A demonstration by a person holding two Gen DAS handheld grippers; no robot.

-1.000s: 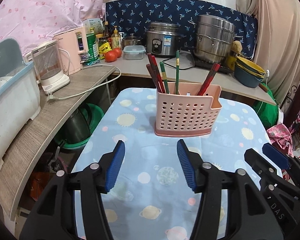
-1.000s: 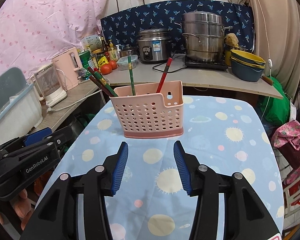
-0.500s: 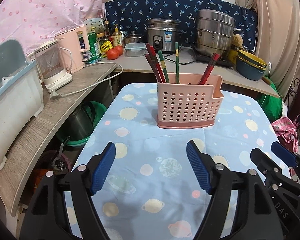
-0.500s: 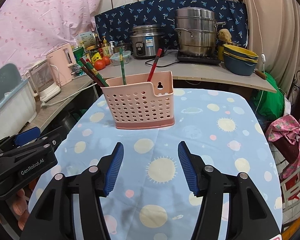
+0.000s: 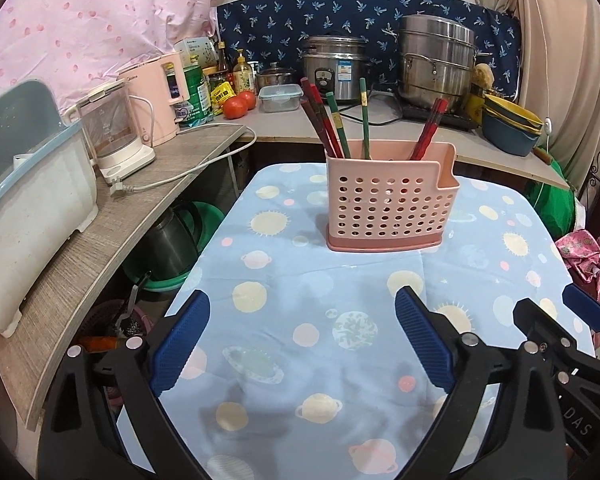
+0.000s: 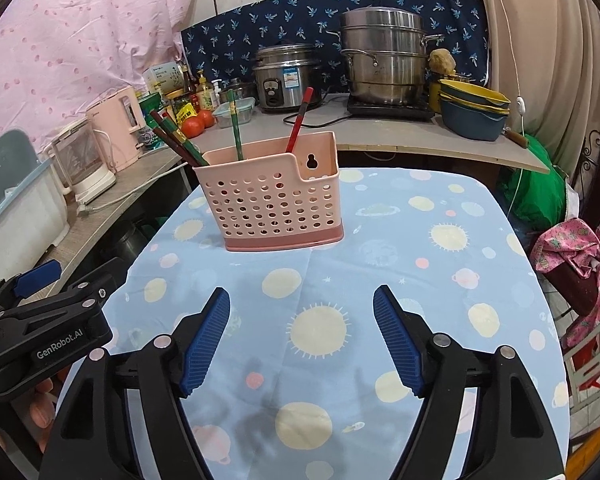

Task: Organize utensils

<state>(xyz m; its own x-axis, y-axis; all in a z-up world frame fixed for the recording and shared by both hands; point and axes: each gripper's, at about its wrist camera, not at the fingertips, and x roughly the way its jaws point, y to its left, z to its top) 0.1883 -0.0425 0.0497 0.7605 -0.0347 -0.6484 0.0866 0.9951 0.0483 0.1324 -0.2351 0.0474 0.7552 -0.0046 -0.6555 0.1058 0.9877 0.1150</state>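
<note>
Left hand-held gripper (image 5: 300, 338) low over the near edge of the worktop (image 5: 284, 304), blue pads (image 5: 180, 344) spread wide apart, nothing between them. Right hand-held gripper (image 6: 302, 338) alongside, also over the near edge, pads (image 6: 206, 340) likewise wide apart and holding nothing. Each one shows at the margin of the other's view.

Worktop carries a pale blue cloth (image 6: 380, 248) printed with suns and planets; a fold line runs from the near edge toward the middle.

Past the middle, toward the far edge: pink perforated utensil holder (image 5: 390, 204), upright on the cloth, well apart from both grippers. Its rim steps down at one end, and a keyhole slot shows in the taller back wall (seen from the right wrist). Chopsticks stand inside, leaning: a cluster of dark red and green chopsticks (image 5: 324, 120) at the left end, one green chopstick (image 5: 364, 116) near the middle, almost upright, a red pair (image 5: 430, 128) toward the right end, tilted right.

Beyond the far edge, a counter (image 5: 284, 128) wraps the back and left: glass kettle (image 5: 112, 136) and pink kettle (image 5: 158, 100) on the left run, tomatoes (image 5: 240, 106), rice cooker (image 5: 334, 68), stacked steel steamer (image 5: 436, 60), and bowls (image 5: 508, 124) at the far right.
</note>
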